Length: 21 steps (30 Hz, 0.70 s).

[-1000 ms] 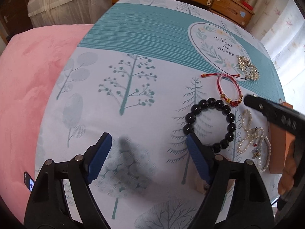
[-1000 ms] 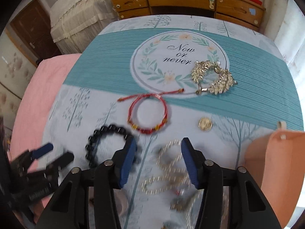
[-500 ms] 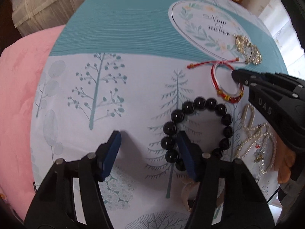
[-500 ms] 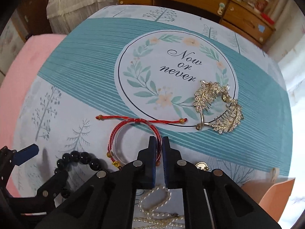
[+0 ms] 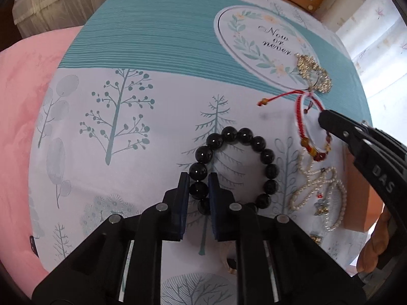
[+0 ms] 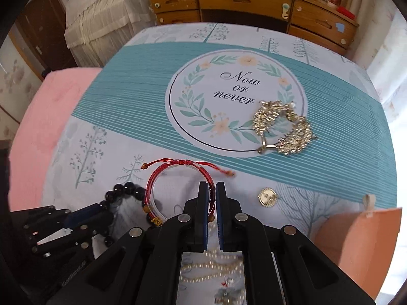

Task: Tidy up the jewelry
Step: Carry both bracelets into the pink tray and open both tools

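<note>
Both tongs clamped on a bracelet each, on the tree-print cloth

Left tongs point(image 5: 199, 185) are pinching a bead on the near-left side of the black bead bracelet point(image 5: 235, 170), which lies flat on the cloth point(image 5: 127, 127). Right tongs point(image 6: 212, 198) are squeezed onto the right side of the red cord bracelet point(image 6: 178, 190), just beyond the black one. Pearl strands point(image 5: 320, 190) sit beside them, next to an orange box point(image 6: 361, 241). Gold leaf hair comb point(image 6: 282, 128) rests on the "Now or never" circle, a small gold coin charm point(image 6: 267, 197) nearer.
</note>
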Available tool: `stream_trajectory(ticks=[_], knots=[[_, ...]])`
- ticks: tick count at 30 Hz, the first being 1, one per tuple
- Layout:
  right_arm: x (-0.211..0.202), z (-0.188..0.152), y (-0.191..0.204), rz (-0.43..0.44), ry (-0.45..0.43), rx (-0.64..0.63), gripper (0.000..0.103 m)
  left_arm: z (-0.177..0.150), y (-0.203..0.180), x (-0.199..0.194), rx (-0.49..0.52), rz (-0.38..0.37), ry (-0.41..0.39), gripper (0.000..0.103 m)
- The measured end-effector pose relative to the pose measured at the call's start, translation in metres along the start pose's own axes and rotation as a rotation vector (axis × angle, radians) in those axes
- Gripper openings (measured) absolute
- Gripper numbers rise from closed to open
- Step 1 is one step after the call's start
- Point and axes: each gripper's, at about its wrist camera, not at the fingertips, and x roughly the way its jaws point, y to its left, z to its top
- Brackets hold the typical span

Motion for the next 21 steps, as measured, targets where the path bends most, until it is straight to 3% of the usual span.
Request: stream_trajectory(ticks=[12, 17, 21], knots=[[-0.123, -0.062, -0.059, 0.042, -0.185, 0.169, 0.006, -0.019, -0.035, -0.087, 0.065, -0.104, -0.153, 0.012], [-0.155, -0.095, -0.102, -0.013, -0.232, 0.259, 0.006, -0.022, -0.078, -0.112, 0.145, -0.132, -0.200, 0.012], [-0.162, -0.124, -0.143, -0.060, -0.216, 0.343, 0.006, -0.020, -0.117, -0.133, 0.220, -0.194, -0.217, 0.012]])
